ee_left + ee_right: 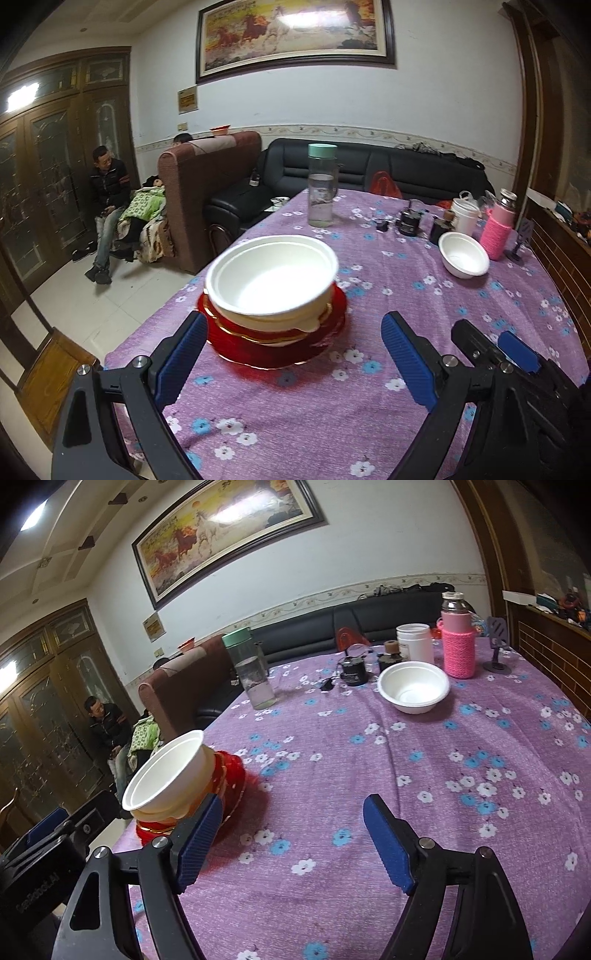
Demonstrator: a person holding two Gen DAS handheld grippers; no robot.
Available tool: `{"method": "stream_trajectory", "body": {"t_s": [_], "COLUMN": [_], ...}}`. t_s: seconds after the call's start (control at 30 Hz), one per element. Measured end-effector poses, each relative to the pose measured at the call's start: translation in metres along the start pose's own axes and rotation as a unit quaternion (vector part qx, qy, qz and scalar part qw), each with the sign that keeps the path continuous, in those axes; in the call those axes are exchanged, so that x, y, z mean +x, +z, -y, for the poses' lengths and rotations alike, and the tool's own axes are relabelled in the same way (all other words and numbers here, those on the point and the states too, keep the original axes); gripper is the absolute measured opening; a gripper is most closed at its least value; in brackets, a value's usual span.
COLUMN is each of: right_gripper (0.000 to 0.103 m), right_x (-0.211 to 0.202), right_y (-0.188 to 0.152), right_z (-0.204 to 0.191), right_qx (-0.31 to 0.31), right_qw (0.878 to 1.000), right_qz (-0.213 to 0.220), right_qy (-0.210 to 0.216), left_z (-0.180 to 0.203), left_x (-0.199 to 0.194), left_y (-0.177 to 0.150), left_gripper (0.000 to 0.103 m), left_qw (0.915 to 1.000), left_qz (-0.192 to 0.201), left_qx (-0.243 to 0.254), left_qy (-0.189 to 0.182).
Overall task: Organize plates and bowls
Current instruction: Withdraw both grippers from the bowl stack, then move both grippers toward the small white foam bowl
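**Left wrist view: stack between parted tongs**

Left wrist view: the left tongs are spread wide and grip nothing. Just beyond them on the worktop stands the stack: white bowls nested on red plates. The right tongs show right of the stack. A lone bowl sits well right of the stack, beside a pink bottle. A clear bottle stands behind the stack.

Right wrist view: the right tongs are also released and bare. The stack lies at their left finger. The lone bowl is far right of the stack, near the pink bottle.
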State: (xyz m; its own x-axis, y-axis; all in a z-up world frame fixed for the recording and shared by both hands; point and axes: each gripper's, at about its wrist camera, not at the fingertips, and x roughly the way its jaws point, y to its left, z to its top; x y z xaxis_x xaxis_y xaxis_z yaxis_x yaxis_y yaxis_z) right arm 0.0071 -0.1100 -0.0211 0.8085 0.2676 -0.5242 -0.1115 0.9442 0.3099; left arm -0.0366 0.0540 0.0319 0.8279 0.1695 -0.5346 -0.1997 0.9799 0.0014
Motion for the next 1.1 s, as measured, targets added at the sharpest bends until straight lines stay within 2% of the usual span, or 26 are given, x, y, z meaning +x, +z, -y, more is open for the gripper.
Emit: {"method": "stream_trajectory", "body": {"t_s": [0.27,0.8,1.1], "right_gripper": [0.083,0.083,0.083], "right_x": [-0.001,0.001,-0.009], "right_y": [0.003,0.015,0.035], "right_z": [0.021,0.068,0.098], "right_qx": [0.021,0.059,0.057], "right_qw": [1.0,0.998,0.996], "right_qz": [0.001,0.004,0.02], "right_qy": [-0.01,-0.028,-0.065], "left_z": [0.024,0.069,0.085], "left_x": [0.005,0.021,0.028], "left_y": [0.001,0.013,0.044], "left_gripper": [0.095,0.095,0.095], "left_qw": [0.9996,0.9974,0.9964], "left_qz": [-0.01,-0.02,-0.009], "left_qx": [0.019,0.063,0.071], "left_qy": [-0.019,-0.027,-0.045]}}
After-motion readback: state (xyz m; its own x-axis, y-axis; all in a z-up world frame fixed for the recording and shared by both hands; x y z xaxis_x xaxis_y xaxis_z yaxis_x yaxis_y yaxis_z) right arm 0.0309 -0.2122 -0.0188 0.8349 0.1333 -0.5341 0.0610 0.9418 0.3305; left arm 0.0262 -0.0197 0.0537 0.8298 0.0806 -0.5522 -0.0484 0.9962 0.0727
